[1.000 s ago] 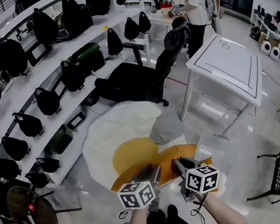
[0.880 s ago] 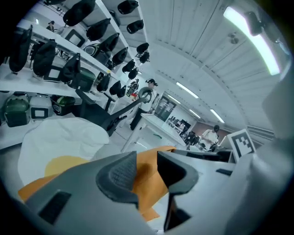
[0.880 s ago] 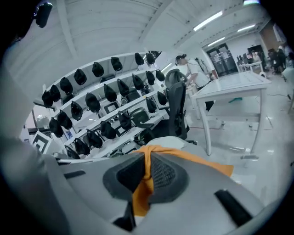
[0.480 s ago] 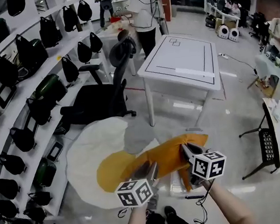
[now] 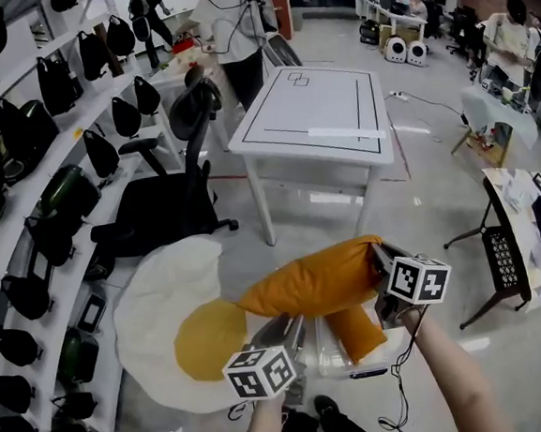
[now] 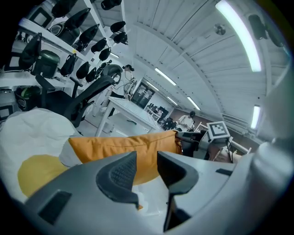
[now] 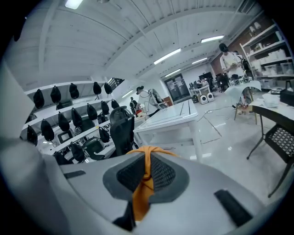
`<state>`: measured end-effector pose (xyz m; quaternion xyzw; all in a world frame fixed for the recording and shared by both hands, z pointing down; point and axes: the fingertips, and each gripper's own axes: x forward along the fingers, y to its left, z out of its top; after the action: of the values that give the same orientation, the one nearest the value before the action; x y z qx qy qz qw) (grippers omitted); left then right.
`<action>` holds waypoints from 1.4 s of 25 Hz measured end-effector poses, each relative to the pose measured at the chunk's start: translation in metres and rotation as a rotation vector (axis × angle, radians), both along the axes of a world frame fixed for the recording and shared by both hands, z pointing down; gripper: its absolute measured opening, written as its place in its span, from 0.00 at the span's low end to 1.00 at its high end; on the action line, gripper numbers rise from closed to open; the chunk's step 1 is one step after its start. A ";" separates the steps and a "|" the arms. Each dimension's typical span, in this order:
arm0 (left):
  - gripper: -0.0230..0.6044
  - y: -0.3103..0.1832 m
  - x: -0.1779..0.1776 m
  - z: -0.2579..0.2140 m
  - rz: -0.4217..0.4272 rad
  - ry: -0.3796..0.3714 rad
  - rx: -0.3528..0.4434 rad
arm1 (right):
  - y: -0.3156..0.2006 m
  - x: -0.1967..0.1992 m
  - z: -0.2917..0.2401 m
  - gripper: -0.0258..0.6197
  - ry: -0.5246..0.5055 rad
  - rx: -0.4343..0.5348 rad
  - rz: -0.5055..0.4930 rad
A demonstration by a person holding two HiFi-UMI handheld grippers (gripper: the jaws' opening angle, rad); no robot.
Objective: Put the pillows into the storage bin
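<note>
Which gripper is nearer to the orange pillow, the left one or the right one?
Right. The right gripper is shut on one end of the orange pillow, holding it up. The left gripper is open just below the pillow, with none of its fabric pinched.

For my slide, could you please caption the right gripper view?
Right claw pinching a fold of orange pillow, white table and office chair beyond.
</note>
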<state>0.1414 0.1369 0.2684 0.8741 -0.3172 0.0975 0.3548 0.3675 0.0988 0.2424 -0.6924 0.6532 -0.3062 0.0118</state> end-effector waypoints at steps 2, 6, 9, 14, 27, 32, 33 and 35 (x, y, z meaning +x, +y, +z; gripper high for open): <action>0.26 -0.001 0.004 0.001 0.009 -0.002 -0.002 | -0.003 0.009 -0.003 0.07 -0.005 0.006 0.018; 0.26 -0.006 0.011 -0.002 0.020 0.002 0.002 | -0.009 0.023 -0.015 0.07 -0.003 0.030 0.039; 0.26 -0.010 0.018 -0.005 0.035 0.001 0.010 | -0.013 0.030 -0.023 0.07 0.021 0.036 0.041; 0.26 -0.016 0.037 -0.003 0.075 -0.007 0.012 | -0.014 0.036 -0.017 0.07 0.103 0.007 0.025; 0.26 0.005 0.067 0.056 0.207 -0.083 -0.070 | 0.064 0.049 0.196 0.08 0.100 -0.410 0.062; 0.26 0.008 0.059 0.083 0.198 -0.099 -0.119 | 0.086 -0.023 0.264 0.08 0.104 -0.549 -0.158; 0.26 0.009 0.057 0.086 0.191 -0.100 -0.128 | 0.091 -0.034 0.269 0.08 0.104 -0.570 -0.176; 0.26 0.010 0.053 0.091 0.179 -0.102 -0.142 | 0.106 -0.044 0.274 0.09 0.099 -0.610 -0.166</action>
<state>0.1942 0.1469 0.3596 0.8656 -0.2479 0.1952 0.3889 0.3238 0.2043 0.5169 -0.6225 0.5852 -0.4539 -0.2529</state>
